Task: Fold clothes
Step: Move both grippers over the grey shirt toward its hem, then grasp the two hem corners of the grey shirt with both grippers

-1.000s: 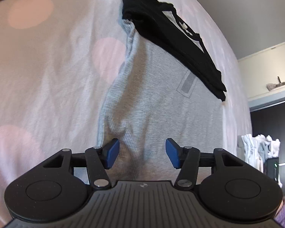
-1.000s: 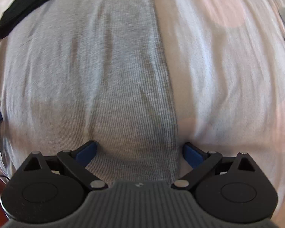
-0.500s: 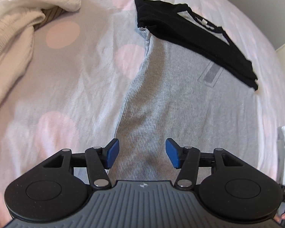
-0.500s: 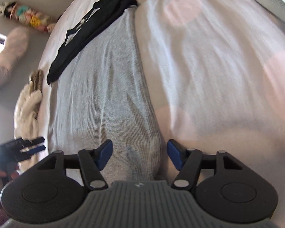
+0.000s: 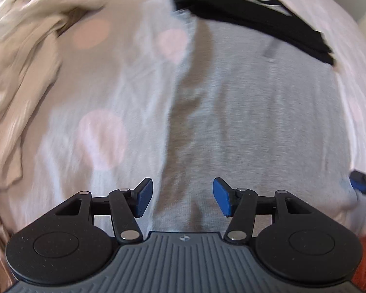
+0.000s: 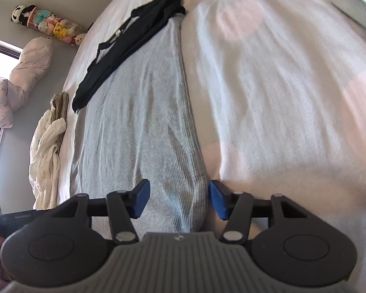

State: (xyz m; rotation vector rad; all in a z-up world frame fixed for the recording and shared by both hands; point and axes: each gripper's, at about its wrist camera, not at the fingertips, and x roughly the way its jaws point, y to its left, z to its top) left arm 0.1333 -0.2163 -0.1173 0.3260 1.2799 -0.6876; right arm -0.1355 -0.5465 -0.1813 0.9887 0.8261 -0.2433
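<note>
The left tongs point(image 5: 182, 196) stand released, blue pads apart, over the near left edge of the grey garment point(image 5: 244, 127); the cloth runs between the pads, but no pad presses it. This view is blurred by motion. At its right edge a blue pad of the right tongs point(image 5: 358, 183) shows beside the grey cloth.

The right tongs point(image 6: 178, 200) are likewise released, straddling the near right edge of the grey garment point(image 6: 139, 127): the ribbed fold lies between the pads, the right pad just beside the cloth's edge over the sheet point(image 6: 280, 97). Whether either pad touches the cloth cannot be told. At the lower left of this view part of the left tongs point(image 6: 2, 217) shows, dark and partly cut off.

The grey garment lies flat and lengthwise on the bed, on a white sheet point(image 5: 105, 97) with pale pink dots. A black garment point(image 5: 251, 17) lies across its far end, overlapping it point(image 6: 127, 48).

Left of the grey cloth, a cream bundle point(image 5: 24, 61) is heaped at the bed's edge point(image 6: 46, 151). Beyond, a pale pillow point(image 6: 22, 78) leans by the wall, and a row of plush toys point(image 6: 48, 24) sits higher up.
</note>
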